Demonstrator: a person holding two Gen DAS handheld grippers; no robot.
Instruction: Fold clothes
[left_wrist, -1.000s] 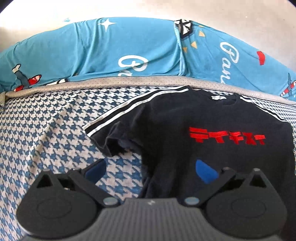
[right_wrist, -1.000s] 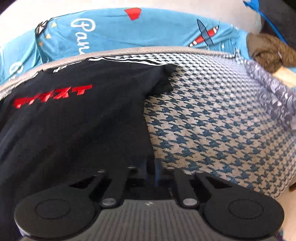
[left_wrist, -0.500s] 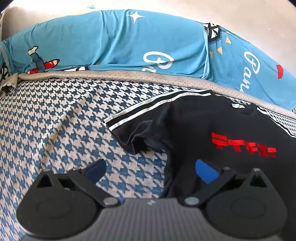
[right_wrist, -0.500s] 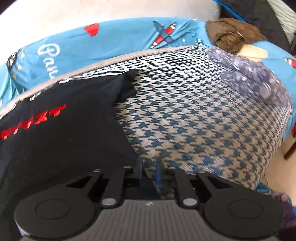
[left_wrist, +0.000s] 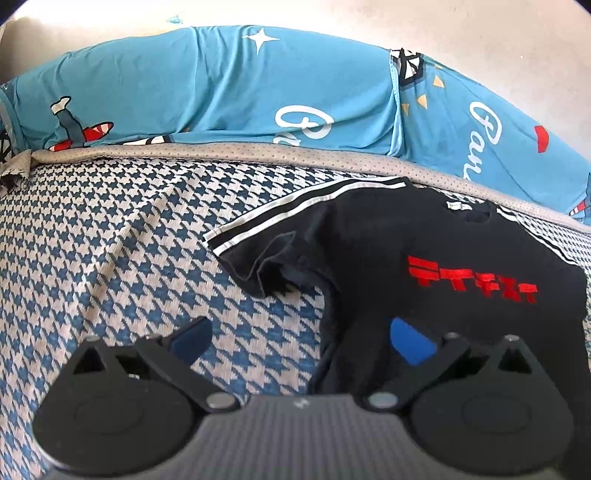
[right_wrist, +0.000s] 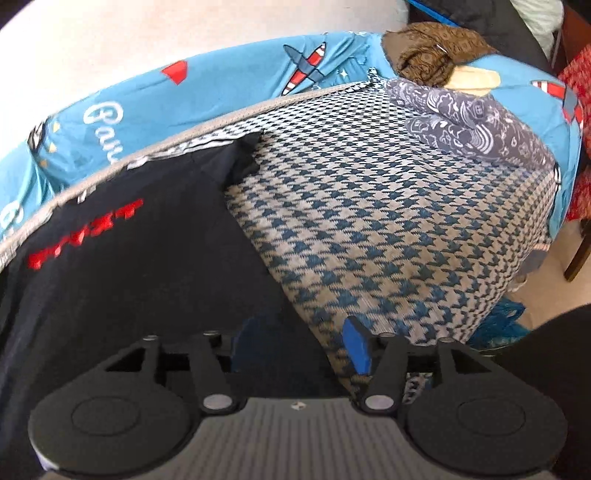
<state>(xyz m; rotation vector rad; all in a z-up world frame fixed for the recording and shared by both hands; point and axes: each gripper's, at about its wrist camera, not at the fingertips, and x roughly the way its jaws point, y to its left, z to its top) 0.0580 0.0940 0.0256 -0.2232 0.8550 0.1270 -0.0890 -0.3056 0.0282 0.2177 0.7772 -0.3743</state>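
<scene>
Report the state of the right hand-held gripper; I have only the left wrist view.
Observer: The right hand-held gripper is open and holds nothing.
Operator: Give me its place against the shirt.
Observer: It straddles the side edge of the shirt, with one finger in front of the black fabric and the other in front of the checked cover. I cannot tell whether it touches either.
Operator: List what else lies on that side.
Observer: A grey patterned cloth lies at the cover's far corner, apart from the shirt.
</scene>
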